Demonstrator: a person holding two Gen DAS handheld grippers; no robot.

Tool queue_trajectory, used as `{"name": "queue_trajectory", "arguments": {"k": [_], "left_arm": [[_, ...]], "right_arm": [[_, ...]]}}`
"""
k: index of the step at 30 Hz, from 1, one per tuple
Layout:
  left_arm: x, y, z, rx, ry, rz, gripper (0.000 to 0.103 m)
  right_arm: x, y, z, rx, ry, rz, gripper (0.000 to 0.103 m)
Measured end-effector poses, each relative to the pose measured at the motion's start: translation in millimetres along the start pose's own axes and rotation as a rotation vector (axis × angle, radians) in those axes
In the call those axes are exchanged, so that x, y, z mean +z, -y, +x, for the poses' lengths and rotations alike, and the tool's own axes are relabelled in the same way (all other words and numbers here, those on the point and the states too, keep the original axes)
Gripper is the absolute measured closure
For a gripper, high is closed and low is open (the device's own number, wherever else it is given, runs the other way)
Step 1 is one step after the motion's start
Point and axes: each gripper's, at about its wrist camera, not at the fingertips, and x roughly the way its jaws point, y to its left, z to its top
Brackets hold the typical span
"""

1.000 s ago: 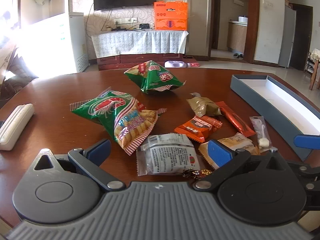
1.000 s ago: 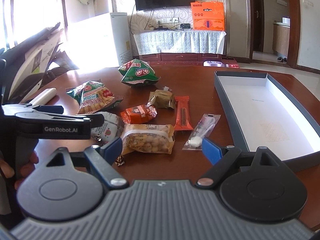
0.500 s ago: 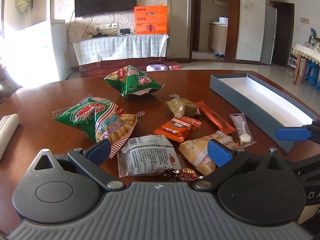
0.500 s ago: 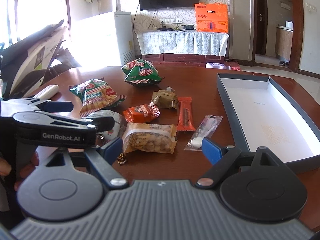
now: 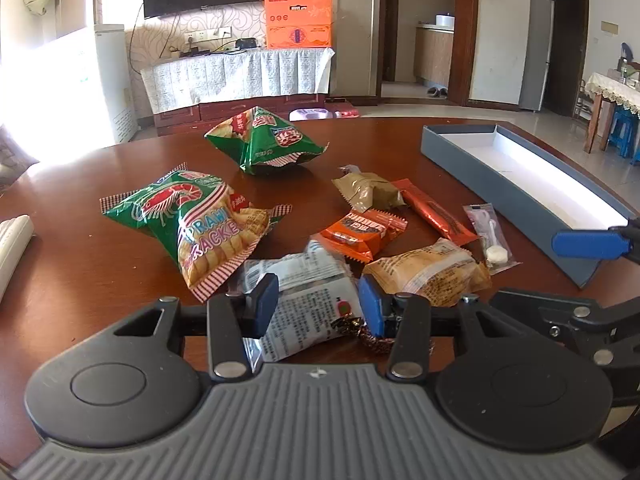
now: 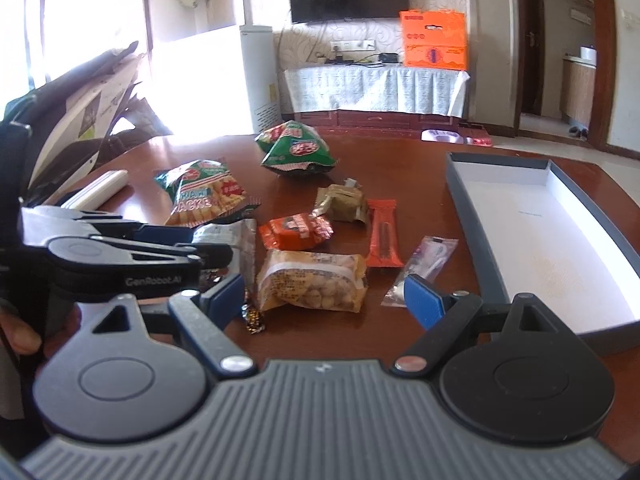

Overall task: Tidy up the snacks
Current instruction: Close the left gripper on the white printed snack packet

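Snacks lie on a round brown table [image 5: 80, 280]. My left gripper [image 5: 316, 306] has its jaws partly closed around a clear white-printed packet [image 5: 304, 300], which looks lifted and crumpled between the pads. A small wrapped candy [image 5: 360, 332] lies by the right pad. A peanut bag [image 6: 312, 280] sits just ahead of my right gripper [image 6: 324, 298], which is open and empty above the table. A prawn cracker bag [image 5: 196, 220], another green bag [image 5: 268, 140], an orange packet [image 5: 360, 232] and a red bar [image 5: 436, 212] lie beyond.
An open grey box with a white inside [image 6: 472, 208] stands at the right; it also shows in the left wrist view [image 5: 480, 172]. A white remote-like object [image 5: 12, 244] lies at the left. A clear sachet [image 6: 424, 264] lies near the box.
My left gripper's jaws have narrowed from wide open onto the clear white packet, which now stands crumpled between the pads. My right gripper stayed open and shifted slightly.
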Motion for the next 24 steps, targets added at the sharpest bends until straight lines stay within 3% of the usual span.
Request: {"name": "queue_trajectory", "arguments": {"k": [4,8,11,22,24], "left_arm": [[0.7,2.7,3.3,-0.002,-0.004,0.009,0.037],[3.6,-6.0,8.1,0.003,-0.018,-0.043,0.034],[3.2,-6.8,11.3,0.021,-0.029,-0.036,0.033],[0.2,-5.9,23.2,0.072,-0.070,0.008,0.035],[-0.2,-4.7,25.3,0.065,-0.073,0.022,0.036]], "right_arm": [[5.3,-6.0,7.0,0.007,0.019,-0.054,0.016],[10.1,-3.2,23.5,0.012,-0.016,-0.053,0.018],[10.6,-4.9,34.2,0.019,-0.047,-0.070,0.027],[9.3,-5.6,60.3,-0.006,-0.120,-0.110,0.027],[9.2,-4.3,63.1,0.001,-0.130,-0.108,0.033]]}}
